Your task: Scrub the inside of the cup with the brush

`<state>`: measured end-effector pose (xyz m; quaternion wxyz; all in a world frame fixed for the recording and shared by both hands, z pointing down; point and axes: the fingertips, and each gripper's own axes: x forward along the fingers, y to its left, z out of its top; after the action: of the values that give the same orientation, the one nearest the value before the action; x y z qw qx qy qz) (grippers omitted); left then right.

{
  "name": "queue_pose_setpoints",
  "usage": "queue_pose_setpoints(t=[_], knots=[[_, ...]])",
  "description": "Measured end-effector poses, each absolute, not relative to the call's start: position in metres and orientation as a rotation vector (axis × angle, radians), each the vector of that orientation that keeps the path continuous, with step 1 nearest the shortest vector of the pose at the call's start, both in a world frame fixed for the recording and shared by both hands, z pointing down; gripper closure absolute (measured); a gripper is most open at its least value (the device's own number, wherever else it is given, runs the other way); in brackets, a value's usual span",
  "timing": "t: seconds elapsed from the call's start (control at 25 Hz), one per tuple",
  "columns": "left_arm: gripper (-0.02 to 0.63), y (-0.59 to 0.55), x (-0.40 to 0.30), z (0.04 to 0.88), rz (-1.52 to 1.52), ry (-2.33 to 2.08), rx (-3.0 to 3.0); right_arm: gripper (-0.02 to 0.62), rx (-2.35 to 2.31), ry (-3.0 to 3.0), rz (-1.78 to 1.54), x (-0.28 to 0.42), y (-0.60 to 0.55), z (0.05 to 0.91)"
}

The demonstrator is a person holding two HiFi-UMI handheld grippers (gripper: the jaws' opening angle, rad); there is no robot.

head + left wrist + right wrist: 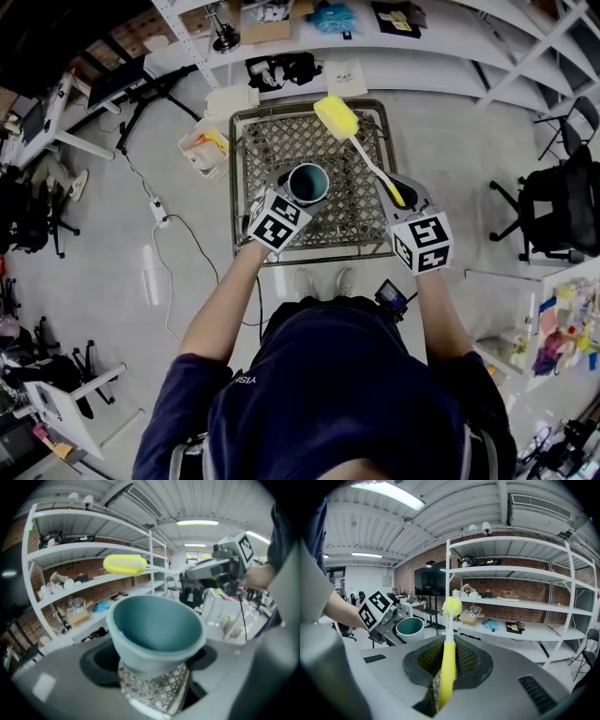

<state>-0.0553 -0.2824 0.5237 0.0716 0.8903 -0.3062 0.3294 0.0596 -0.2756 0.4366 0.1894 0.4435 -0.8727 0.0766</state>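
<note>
Cup point(308, 183) sits clamped in our left gripper point(152, 679); our right gripper point(440, 686) grips the brush point(361, 155). We should tilt the cup toward it and enter centred.

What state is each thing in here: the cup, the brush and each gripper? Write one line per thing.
cup: empty, mouth facing up, gripped near its base.
brush: held by its yellow handle end, sponge head outside the cup.
left gripper: fingers shut on the cup.
right gripper: fingers shut on the brush.
</note>
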Motion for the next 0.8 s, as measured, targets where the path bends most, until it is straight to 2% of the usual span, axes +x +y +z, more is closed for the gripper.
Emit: queue_pose_setpoints(t=[0.8], knots=[[0.224,-0.2853,-0.0539,0.5262,0.999,-0.896,2.686,0.565,1.216,-2.453,0.232,0.0526,-0.276,0.4435]])
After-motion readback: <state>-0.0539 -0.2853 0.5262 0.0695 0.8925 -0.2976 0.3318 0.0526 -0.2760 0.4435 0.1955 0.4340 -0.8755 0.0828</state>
